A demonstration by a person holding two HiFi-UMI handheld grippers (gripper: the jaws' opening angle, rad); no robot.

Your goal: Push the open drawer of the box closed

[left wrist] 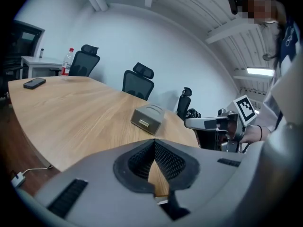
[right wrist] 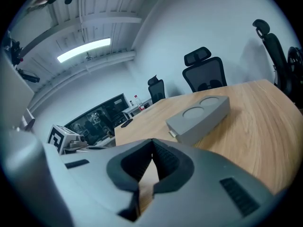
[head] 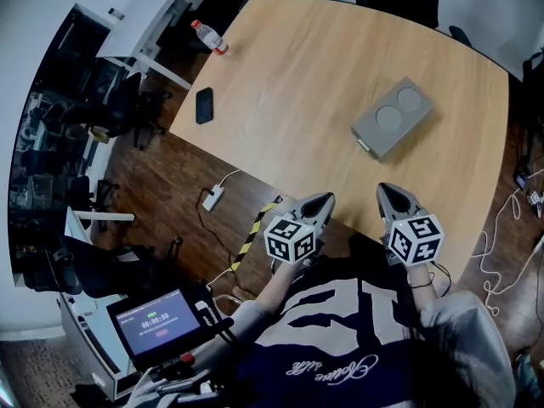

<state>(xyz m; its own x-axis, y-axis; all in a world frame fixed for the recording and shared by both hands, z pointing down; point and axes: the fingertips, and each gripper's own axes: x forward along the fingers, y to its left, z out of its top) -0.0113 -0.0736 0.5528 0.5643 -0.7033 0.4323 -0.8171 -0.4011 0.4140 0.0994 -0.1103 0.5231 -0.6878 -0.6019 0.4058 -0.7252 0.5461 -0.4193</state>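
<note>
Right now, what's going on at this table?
A person holds a claw in each hand at the near edge of the table. The left claw and the right claw are both shut and empty, touching nothing. The grey box lies ahead of them, its drawer facing the person and standing slightly out. The push has not begun. A phone and a bottle sit at the far corner.

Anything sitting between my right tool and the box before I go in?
Nothing: only bare table lies between the right tool and the box, as the head view shows; the right gripper view agrees.
</note>
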